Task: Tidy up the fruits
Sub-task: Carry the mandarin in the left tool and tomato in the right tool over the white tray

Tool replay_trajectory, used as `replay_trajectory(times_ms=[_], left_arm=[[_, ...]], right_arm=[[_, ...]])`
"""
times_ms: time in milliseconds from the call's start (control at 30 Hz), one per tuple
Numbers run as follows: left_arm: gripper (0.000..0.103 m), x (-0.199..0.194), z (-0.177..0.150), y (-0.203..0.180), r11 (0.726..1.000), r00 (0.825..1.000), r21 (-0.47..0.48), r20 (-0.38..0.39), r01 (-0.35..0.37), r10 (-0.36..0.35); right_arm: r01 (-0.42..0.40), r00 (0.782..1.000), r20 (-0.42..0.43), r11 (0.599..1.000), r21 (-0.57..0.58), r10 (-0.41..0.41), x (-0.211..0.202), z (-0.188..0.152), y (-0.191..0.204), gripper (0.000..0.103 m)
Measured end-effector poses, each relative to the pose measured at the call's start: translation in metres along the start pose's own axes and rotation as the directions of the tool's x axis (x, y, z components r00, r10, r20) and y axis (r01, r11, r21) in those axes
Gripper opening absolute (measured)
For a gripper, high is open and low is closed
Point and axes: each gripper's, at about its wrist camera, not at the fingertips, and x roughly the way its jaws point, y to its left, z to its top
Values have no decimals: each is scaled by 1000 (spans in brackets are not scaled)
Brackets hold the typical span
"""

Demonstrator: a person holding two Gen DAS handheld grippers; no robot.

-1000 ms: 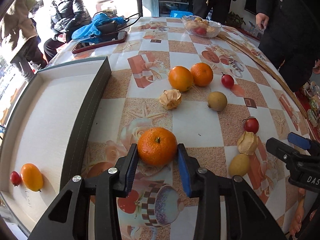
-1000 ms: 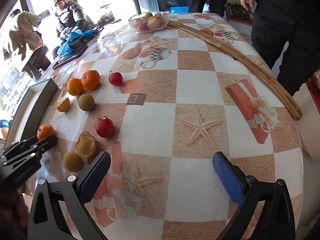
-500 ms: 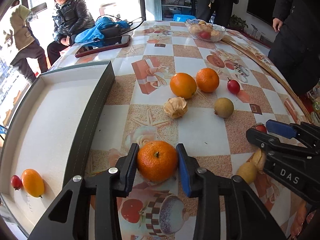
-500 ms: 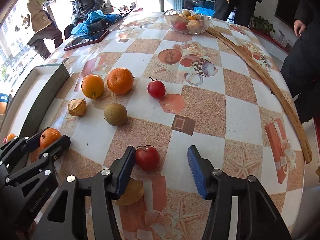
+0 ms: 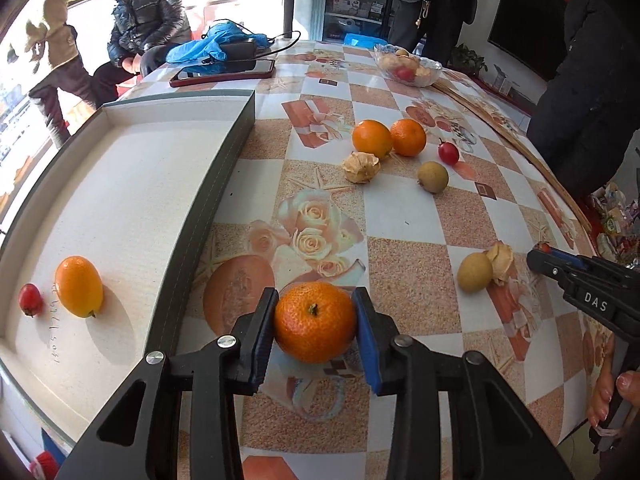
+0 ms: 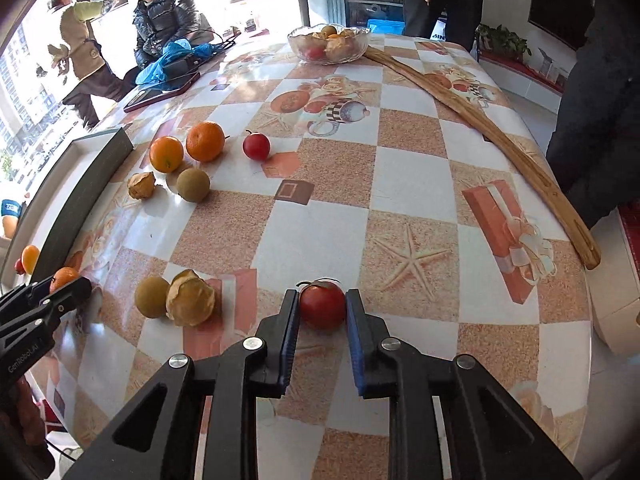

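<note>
- Sunlit windows and several standing or seated people are seen behind a tabletop (image 6: 416, 184) covered in a checked cloth of beige and white squares printed with starfish, roses and gift boxes.
- At the left edge of the tabletop a shallow tray (image 5: 224, 168) with dark walls and a pale floor is placed; an oval orange fruit (image 5: 79, 286) and a small red fruit (image 5: 30, 299) lie just beside each other inside it.
- A mandarin (image 5: 315, 322), bright orange with dimpled skin and a small dark stem scar facing the camera, is gripped between the blue-padded fingers of the left gripper (image 5: 316, 332), just outside the tray wall.
- A small round red fruit (image 6: 322, 305), glossy, with a thin dark stem, is clamped by the right gripper (image 6: 322, 316); its fingers have just been closing and are now pressed on both sides of the fruit.
- Near the right gripper, a brown-green round fruit (image 6: 152, 297) is seen touching a papery husked fruit (image 6: 190, 298).
- Farther back, two oranges (image 6: 186, 148), another husked fruit (image 6: 141, 185), a brown round fruit (image 6: 193, 185) and a red fruit (image 6: 256, 146) are grouped together.
- A glass bowl (image 6: 329, 44) of mixed fruit is set at the far end, with a long wooden stick (image 6: 500, 136) running from it along the right side.
</note>
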Motion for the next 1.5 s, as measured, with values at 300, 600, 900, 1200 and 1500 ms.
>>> replay_trajectory(times_ms=[300,600,900,1200,1500], left_arm=[[41,-12,-5,-9,999,1000,30,9,-9,8],[41,-44,7,-14,999,998,52,67,3,-7],[41,-79,31,17,999,990,18,134,-46,43],[41,-94,49,86,988,977,-93,160,-127,140],[41,-87,55,154,960,972,-221,120,-171,201]], right_arm=[[19,1000,13,1000,-23,-18,-11,-19,0,24],[-34,998,47,999,-24,35,-34,-11,14,24],[-143,988,57,989,-44,145,-49,19,51,24],[-220,973,38,966,-137,227,-47,53,119,24],[-322,946,-32,923,-210,322,-32,86,197,24]])
